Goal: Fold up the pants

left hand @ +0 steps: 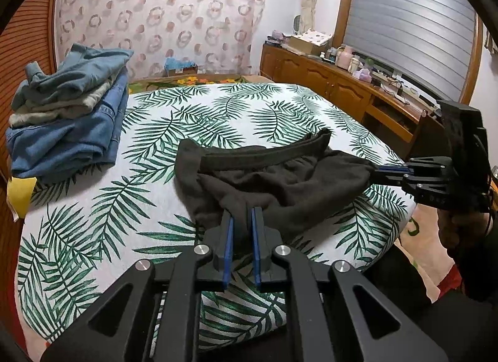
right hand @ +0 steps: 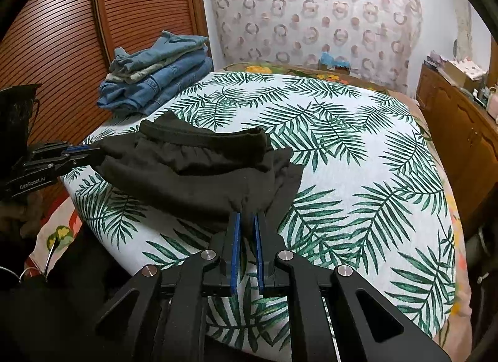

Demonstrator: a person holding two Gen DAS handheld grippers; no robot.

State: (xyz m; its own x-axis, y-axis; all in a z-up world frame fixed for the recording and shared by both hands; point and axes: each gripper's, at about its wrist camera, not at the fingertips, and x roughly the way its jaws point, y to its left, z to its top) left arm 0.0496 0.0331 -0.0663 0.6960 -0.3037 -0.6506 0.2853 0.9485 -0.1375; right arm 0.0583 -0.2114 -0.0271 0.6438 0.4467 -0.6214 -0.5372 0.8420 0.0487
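The black pants (left hand: 267,181) lie bunched on the bed (left hand: 93,206), on its leaf-print sheet, stretched between the two tongs. The left tongs (left hand: 242,215) are clamped on the near edge of the cloth, their blue pads pinching a gathered fold. The right tongs (right hand: 247,218) are likewise clamped on the pants' near edge at the other end; seen from the left wrist they reach in from the right (left hand: 378,172). The waistband stands up along the side far from both tongs. Beyond the left tongs, at the bed's far corner, sits a stack of folded jeans (left hand: 68,119).
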